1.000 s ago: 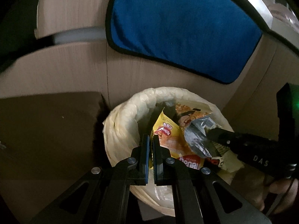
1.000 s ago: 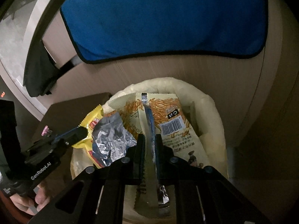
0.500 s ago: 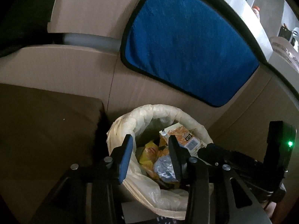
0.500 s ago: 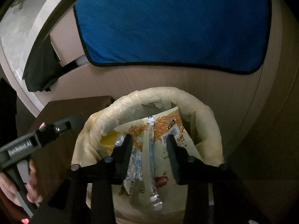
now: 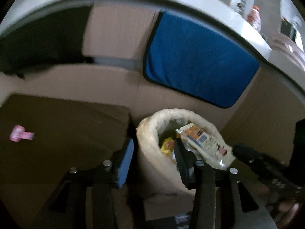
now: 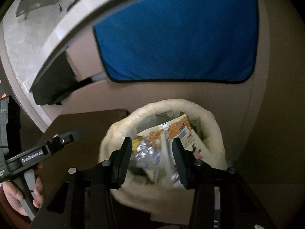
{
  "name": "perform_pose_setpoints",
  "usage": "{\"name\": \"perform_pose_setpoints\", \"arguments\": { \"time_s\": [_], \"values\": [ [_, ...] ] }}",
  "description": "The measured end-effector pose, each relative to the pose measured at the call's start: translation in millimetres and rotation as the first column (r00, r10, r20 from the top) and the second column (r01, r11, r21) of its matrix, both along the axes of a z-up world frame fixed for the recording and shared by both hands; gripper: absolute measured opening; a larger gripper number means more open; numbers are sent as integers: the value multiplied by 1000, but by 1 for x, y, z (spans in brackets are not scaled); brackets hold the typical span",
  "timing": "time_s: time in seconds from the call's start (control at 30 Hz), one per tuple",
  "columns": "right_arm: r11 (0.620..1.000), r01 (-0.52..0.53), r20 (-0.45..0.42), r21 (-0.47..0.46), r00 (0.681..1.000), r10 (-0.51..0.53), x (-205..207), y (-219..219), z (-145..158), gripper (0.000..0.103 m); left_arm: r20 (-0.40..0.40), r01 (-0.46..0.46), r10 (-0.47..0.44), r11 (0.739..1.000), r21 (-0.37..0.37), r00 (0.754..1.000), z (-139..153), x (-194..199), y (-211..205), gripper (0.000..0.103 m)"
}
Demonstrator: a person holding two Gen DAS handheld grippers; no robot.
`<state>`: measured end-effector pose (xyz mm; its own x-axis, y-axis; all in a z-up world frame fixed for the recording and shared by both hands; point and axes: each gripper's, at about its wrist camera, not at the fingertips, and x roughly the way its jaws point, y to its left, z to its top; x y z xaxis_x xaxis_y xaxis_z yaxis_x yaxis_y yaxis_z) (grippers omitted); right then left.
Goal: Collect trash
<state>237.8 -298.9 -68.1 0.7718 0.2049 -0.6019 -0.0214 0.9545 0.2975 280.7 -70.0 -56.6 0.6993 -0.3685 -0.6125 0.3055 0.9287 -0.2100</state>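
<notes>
Both hand-held grippers wide open, holding nothing: left hand-held gripper, right hand-held gripper. Snack wrappers sit inside lined trash bin, lower centre. Pink scrap mid-left, likely next pickup.

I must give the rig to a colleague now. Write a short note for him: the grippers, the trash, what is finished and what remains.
Left gripper: open, holds nothing, beside the bin.
Right gripper: open, holds nothing, above the bin.
Trash bin, lined with a pale bag: contains the orange snack wrapper, the silver foil wrapper and the yellow wrapper.
Done: these three are inside.
Left: a small pink item lies on the brown surface to the left; possibly trash, check it.
</notes>
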Motion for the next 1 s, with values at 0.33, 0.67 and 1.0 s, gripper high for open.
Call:
{"name": "perform_pose_setpoints", "arguments": {
  "time_s": [0.33,0.67,1.0],
  "values": [
    [980,-19,130,-199,991,45,-135,74,40,43,144,-71,47,984,166,988,26,-147,41,46],
    [985,38,157,-168,988,-12,-222,107,34,43,164,-178,149,968,178,975,30,-237,77,46],
    [986,34,243,-163,970,6,-254,127,47,46,306,-272,222,953,133,926,57,-278,95,46]
  ]
}}
